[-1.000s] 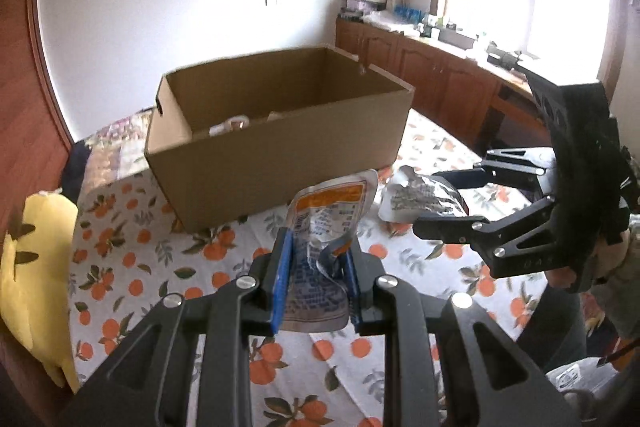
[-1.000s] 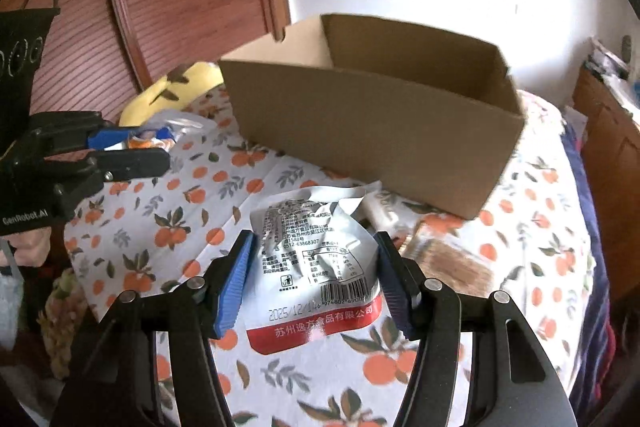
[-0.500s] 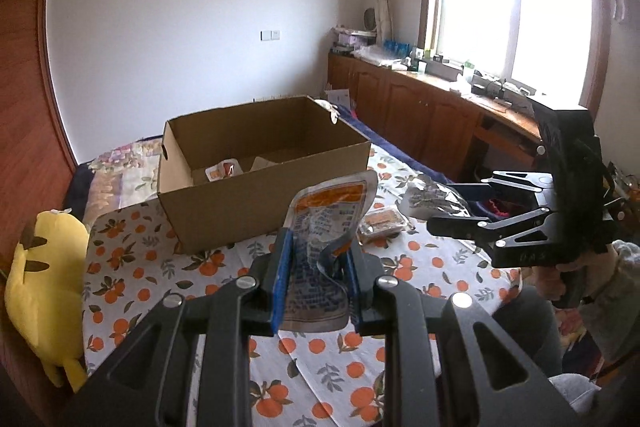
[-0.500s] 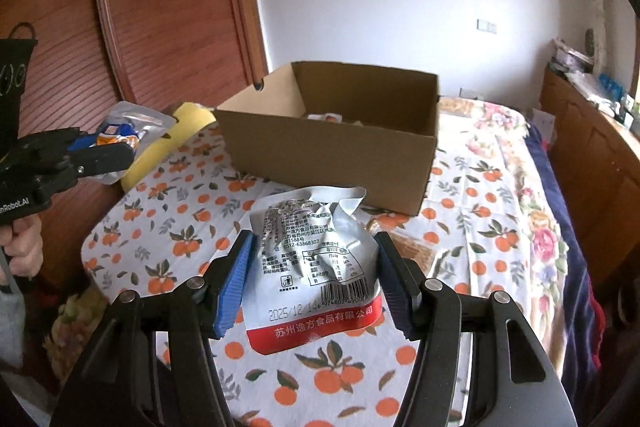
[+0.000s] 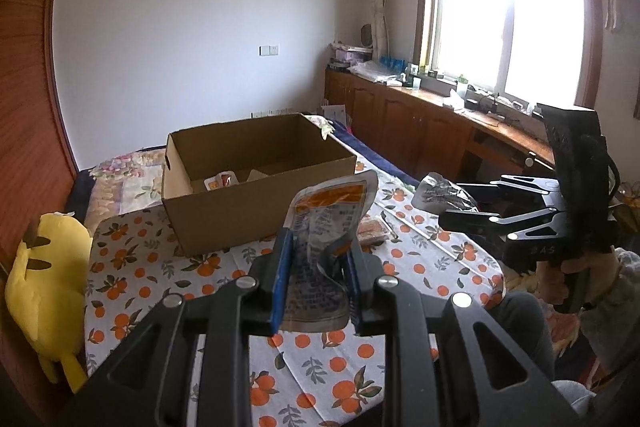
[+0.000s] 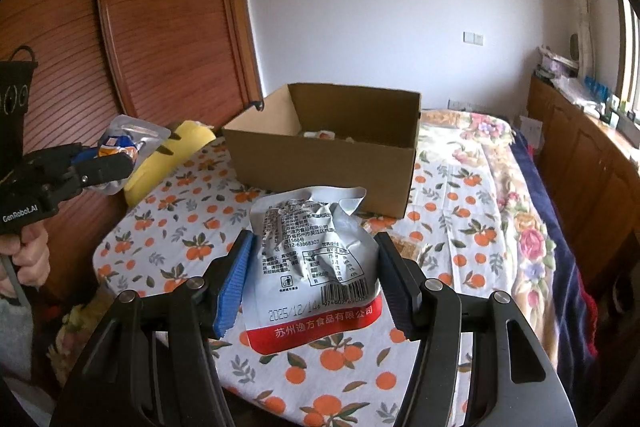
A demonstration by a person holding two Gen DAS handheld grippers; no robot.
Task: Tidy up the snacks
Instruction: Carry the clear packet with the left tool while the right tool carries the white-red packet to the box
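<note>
My left claw point(image 5: 316, 281) was clamped tight on an orange-and-clear snack pouch point(image 5: 326, 235), which stood upright between the blue pads, clear of the table point(image 5: 132, 291). My right claw point(image 6: 314, 281) gripped a wider silver snack packet point(image 6: 316, 259) with a red strip along its bottom edge — jaws about half apart, pads pressing its two sides. Both packets were held above the orange-print cloth, short of the open cardboard box point(image 5: 256, 211), which already had a small packet point(image 5: 220, 182) inside. Another wrapped snack point(image 5: 372, 229) lay on the cloth just beside the box — a yellow plush toy point(image 5: 44, 291) sat at the table's left edge.
</note>
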